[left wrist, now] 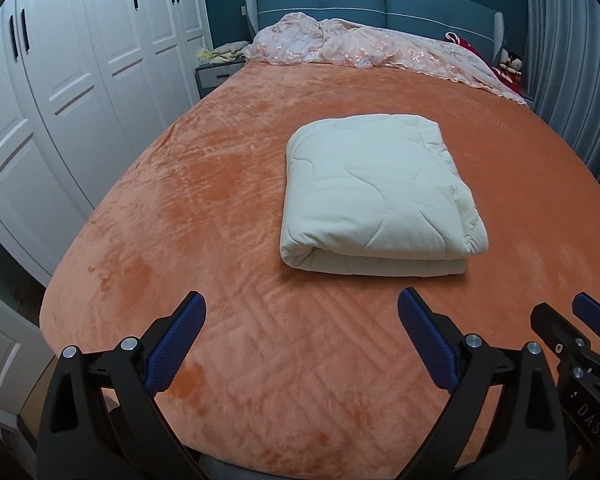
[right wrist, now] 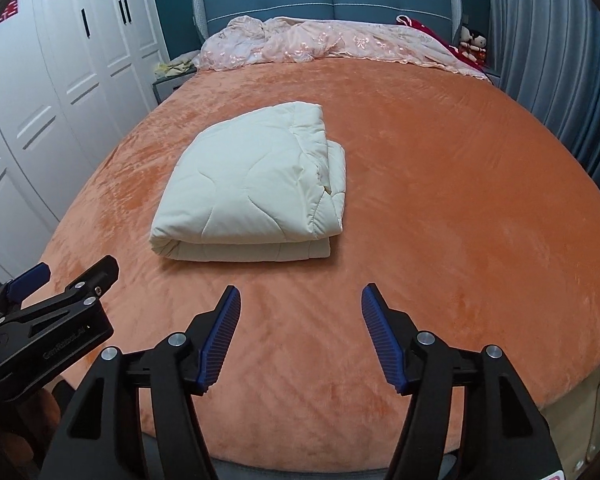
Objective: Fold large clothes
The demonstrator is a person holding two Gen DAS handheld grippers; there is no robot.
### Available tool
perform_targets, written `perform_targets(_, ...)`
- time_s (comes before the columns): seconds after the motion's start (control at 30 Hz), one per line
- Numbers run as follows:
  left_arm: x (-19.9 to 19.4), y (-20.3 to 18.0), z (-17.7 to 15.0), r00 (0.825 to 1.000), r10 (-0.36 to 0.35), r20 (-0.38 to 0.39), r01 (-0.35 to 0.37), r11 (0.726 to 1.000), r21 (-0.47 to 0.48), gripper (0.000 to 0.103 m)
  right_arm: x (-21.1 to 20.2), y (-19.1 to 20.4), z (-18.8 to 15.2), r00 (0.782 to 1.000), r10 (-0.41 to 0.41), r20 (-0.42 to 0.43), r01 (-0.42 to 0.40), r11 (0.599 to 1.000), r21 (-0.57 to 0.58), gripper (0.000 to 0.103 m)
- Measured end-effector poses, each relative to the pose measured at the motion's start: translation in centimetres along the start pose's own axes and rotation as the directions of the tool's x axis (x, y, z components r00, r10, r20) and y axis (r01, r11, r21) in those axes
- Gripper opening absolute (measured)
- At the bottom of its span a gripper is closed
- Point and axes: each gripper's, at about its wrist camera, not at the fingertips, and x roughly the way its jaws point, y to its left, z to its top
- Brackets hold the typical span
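Note:
A cream quilted blanket [left wrist: 374, 192] lies folded into a thick rectangle on the orange bed cover [left wrist: 204, 208]; it also shows in the right wrist view [right wrist: 252, 184]. My left gripper [left wrist: 302, 312] is open and empty, held above the near part of the bed, short of the blanket. My right gripper [right wrist: 301, 304] is open and empty, also short of the blanket, to its right. Each gripper shows at the edge of the other's view, the right one [left wrist: 572, 328] and the left one [right wrist: 64, 280].
A crumpled pink floral cover [left wrist: 364, 46] lies along the blue headboard [left wrist: 380, 0]. White wardrobes [left wrist: 60, 80] stand at the left, a grey curtain [left wrist: 572, 60] at the right. A nightstand [left wrist: 216, 74] with clutter is beside the bed's head.

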Motion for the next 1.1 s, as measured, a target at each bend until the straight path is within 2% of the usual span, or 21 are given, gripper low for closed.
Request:
perform_targets(0.37,-5.2,-1.8,-3.0,0.999,-0.026,0.044,0.024,0.999,0.034,0.096,-4.9,-0.2,-2.9,0.999,-0.009,0.053,0.01,1.0,-0.009,0.064)
perform_targets(0.6,-7.3,-2.0,-4.4,0.998,-0.016,0.062,0.014,0.999,0.035,0.096,-7.1,-0.4,-4.4,0.997,-0.015,0.07,0.016,1.0,-0.019,0.064)
perform_targets(0.83,-8.8,-1.8,-5.5,0.996,0.022,0.086,-0.025,0.999,0.035,0.096,-8.4,0.1,-5.2,0.996,-0.023,0.081,0.026,0.999,-0.032,0.064)
perform_targets(1.1,-9.4,-1.0,-5.9,0.996,0.023,0.088,-0.025,0.999,0.023,0.096,-8.7,0.4,-5.4,0.996,-0.022,0.083,0.025,0.999,-0.036,0.064)
